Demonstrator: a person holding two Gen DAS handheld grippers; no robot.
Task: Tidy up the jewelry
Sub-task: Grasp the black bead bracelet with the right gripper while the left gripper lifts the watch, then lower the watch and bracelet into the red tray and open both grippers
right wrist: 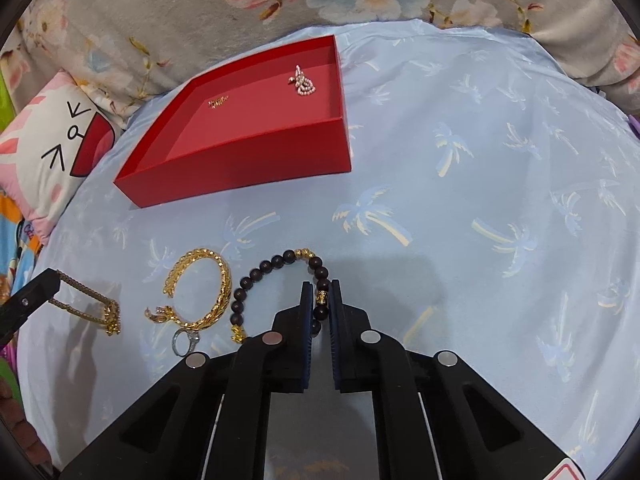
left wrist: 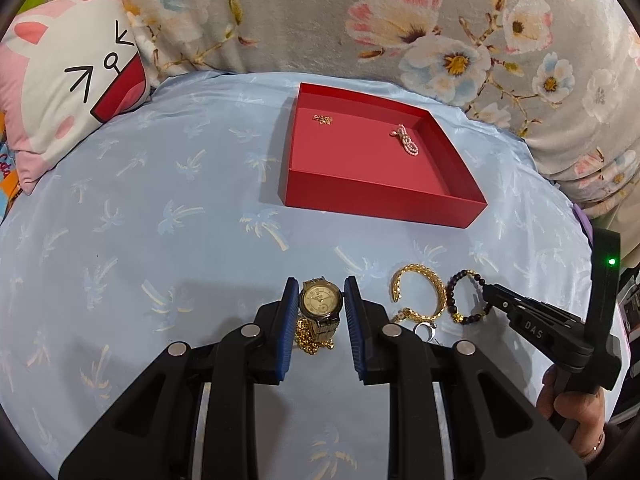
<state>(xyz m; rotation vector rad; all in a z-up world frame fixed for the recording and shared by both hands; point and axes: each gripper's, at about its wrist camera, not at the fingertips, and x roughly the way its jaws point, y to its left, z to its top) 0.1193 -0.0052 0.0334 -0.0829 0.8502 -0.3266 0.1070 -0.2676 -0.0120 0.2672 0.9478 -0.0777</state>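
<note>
My left gripper (left wrist: pixel 321 280) is shut on a gold watch (left wrist: pixel 321 300), its blue pads pressing both sides of the case. A gold chain (left wrist: pixel 314 340) lies tangled under the watch strap. My right gripper (right wrist: pixel 321 284) is shut on a dark bead bracelet (right wrist: pixel 276 260) at its gold charm, low on the sheet. Between them lie a gold bangle (right wrist: pixel 204 292) and a silver ring (right wrist: pixel 186 340). The red box (left wrist: pixel 380 204) stands farther back and holds a small gold piece (left wrist: pixel 323 119) and a pearl bracelet (left wrist: pixel 408 142).
Everything rests on a light blue palm-print sheet (right wrist: pixel 480 200). A cat-face pillow (left wrist: pixel 72 92) lies at the far left and a floral blanket (left wrist: pixel 400 20) is bunched behind the box. A person's hand (left wrist: pixel 576 412) holds the right gripper's handle.
</note>
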